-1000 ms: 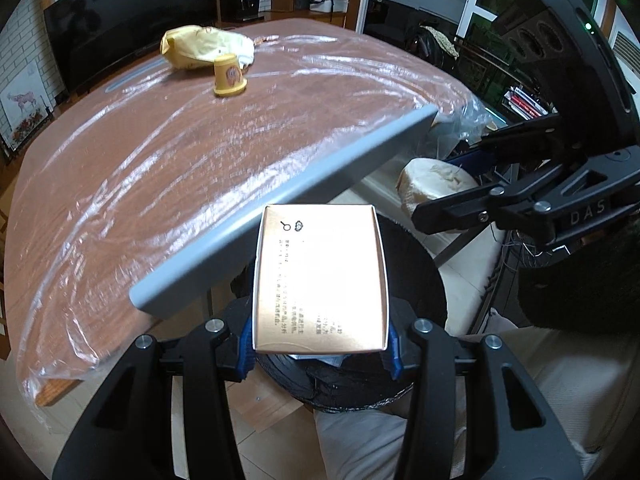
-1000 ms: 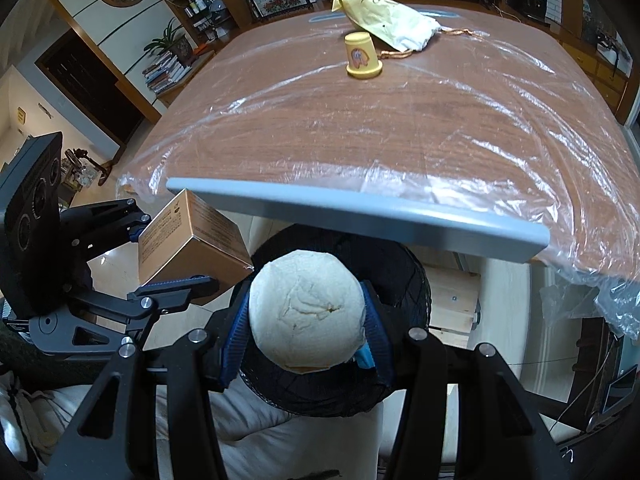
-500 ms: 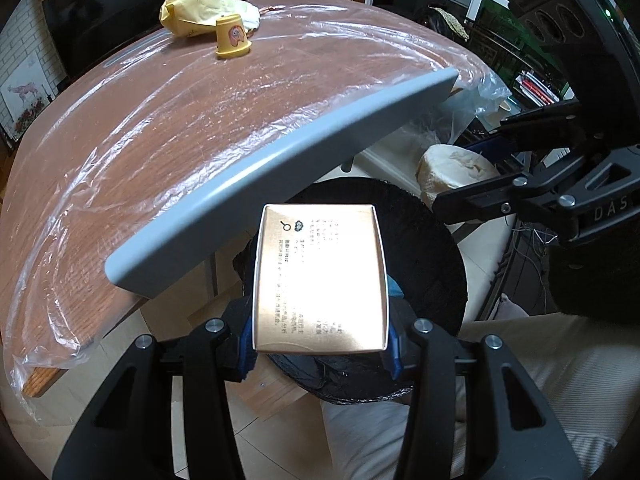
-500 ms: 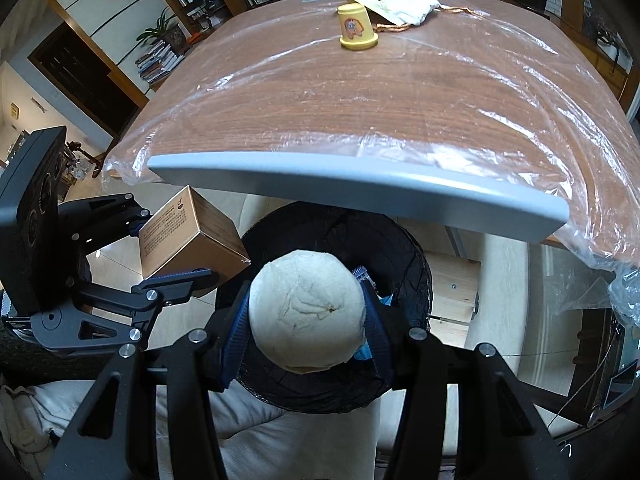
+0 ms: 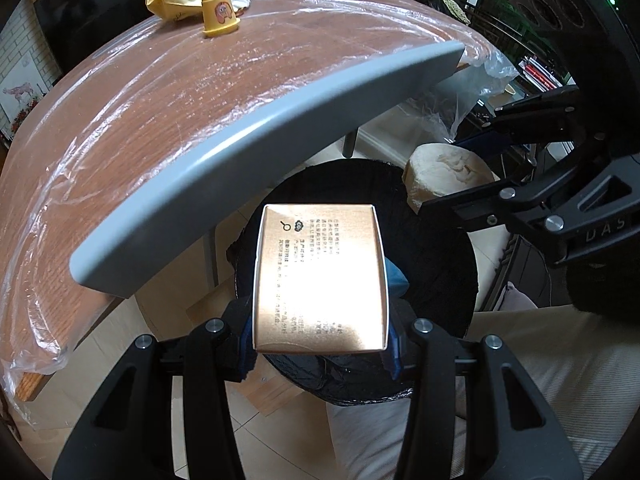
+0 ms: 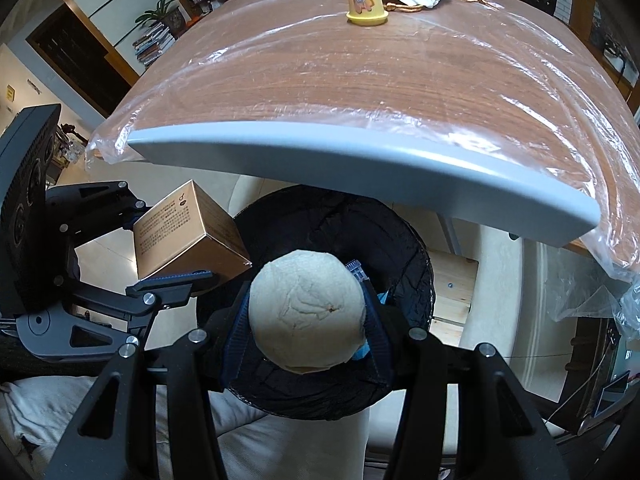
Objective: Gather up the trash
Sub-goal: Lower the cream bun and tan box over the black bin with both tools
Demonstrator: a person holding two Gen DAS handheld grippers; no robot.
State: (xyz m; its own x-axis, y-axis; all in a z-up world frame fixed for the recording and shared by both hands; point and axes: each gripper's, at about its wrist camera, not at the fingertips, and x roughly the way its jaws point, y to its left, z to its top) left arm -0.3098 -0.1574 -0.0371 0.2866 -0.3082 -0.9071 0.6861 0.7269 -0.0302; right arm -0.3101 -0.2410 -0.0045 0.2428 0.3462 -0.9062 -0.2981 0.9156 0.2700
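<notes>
Left gripper [image 5: 320, 344] clamps gold box [image 5: 320, 276], right gripper [image 6: 306, 320] clamps pale bun-like lump [image 6: 306, 312]; both hang over black bin [image 6: 404, 240] beside table [image 6: 360, 160], positioned for drop.

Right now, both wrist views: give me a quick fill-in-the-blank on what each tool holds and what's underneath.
1. The left tool is shut on a copper-coloured ____.
2. The right tool grips a pale round ____.
3. Both items hang above a bin lined with a ____ bag.
4. On the table, the yellow cup stands ____.

Missing words: box; bun; black; upside down
</notes>
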